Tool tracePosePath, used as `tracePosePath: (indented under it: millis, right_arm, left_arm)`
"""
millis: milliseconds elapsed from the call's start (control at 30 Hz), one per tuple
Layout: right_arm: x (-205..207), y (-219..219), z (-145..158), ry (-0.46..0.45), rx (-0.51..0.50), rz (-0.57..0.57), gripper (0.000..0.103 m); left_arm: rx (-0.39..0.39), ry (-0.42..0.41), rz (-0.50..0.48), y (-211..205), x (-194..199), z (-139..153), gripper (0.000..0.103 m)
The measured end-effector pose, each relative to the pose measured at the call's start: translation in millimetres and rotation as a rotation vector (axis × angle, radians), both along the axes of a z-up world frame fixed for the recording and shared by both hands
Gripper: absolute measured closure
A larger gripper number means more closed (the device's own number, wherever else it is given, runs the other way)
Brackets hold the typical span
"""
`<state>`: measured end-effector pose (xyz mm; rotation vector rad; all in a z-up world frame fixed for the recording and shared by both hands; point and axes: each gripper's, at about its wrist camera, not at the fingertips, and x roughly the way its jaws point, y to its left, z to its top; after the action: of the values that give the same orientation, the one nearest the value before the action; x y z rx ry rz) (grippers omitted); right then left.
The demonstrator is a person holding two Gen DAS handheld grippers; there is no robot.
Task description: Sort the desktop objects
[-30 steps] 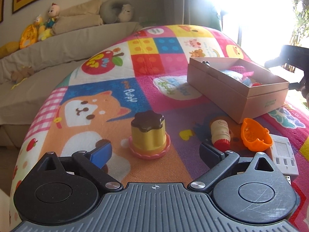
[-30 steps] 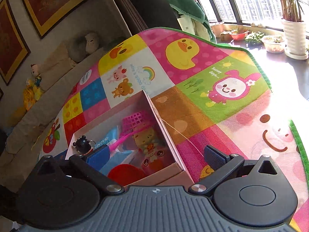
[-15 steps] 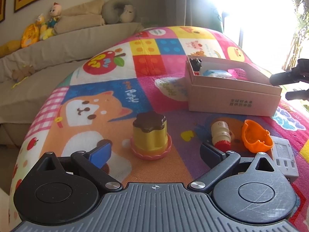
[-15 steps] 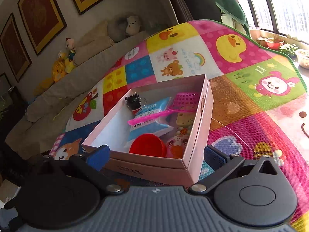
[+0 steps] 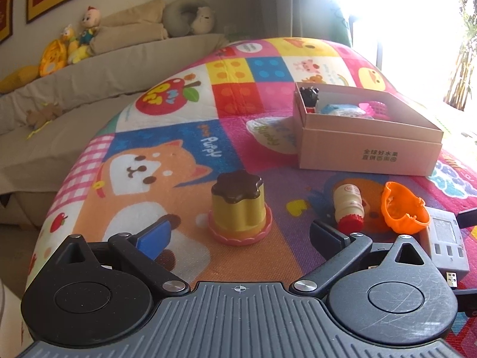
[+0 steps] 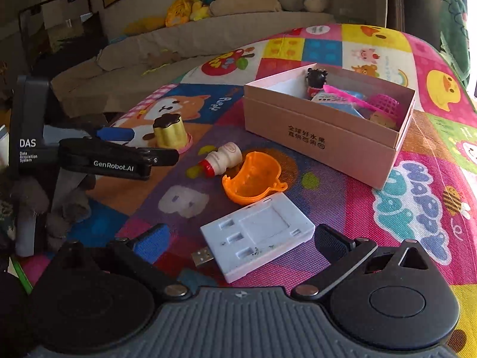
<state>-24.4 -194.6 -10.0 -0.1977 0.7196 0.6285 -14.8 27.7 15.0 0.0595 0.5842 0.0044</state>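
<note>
A pink cardboard box [image 5: 369, 152] [image 6: 325, 146] holds a black-haired figurine [image 6: 315, 85], a blue packet and a pink basket. On the mat lie a yellow pudding toy [image 5: 238, 208] [image 6: 170, 132], a small drink bottle [image 5: 348, 205] [image 6: 222, 159], an orange cup [image 5: 402, 207] [image 6: 253, 179] and a white USB device [image 6: 258, 234] [image 5: 445, 243]. My left gripper [image 5: 238, 234] is open, just short of the pudding toy. My right gripper [image 6: 241, 240] is open, with the white device between its fingers.
The objects sit on a colourful cartoon play mat [image 5: 167, 155]. A beige sofa [image 5: 89, 71] with plush toys stands behind it. The left gripper's body [image 6: 98, 155] shows at the left of the right wrist view. A bright window lies at the far right.
My right gripper has drawn back from over the box and come down low over the white device. My left gripper has hardly moved.
</note>
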Motion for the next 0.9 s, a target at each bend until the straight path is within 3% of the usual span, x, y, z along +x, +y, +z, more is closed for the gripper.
tracePosePath:
  millis: [67, 167, 300, 433, 633, 800, 900]
  right_arm:
    - [-1, 4, -6, -0.023, -0.074, -0.017, 0.0]
    - [4, -6, -4, -0.035, -0.099, -0.082, 0.0]
    - [9, -28, -4, -0.147, -0.209, -0.264, 0.0]
    - [18, -57, -5, -0.089, -0.116, -0.382, 0.0]
    - [29, -81, -10, 0.021, 0.005, -0.397, 0.0]
    - [32, -73, -11, 0.025, -0.026, -0.382, 0.0]
    - [32, -73, -11, 0.024, -0.03, -0.374, 0.0]
  left_arm:
    - [0.004, -0.008, 0.006, 0, -2, 1, 0.0]
    - [0.001, -0.011, -0.004, 0, -4, 1, 0.0]
    - [0.012, -0.011, -0.015, -3, -5, 1, 0.0]
    - [0.017, -0.015, -0.045, -10, -11, 3, 0.0]
    - [-0.013, 0.045, -0.212, -36, -11, 1, 0.0]
    - [-0.021, 0.056, -0.4, -80, -2, 4, 0.0]
    - [0.022, 0.028, -0.489, -105, 1, 4, 0.0]
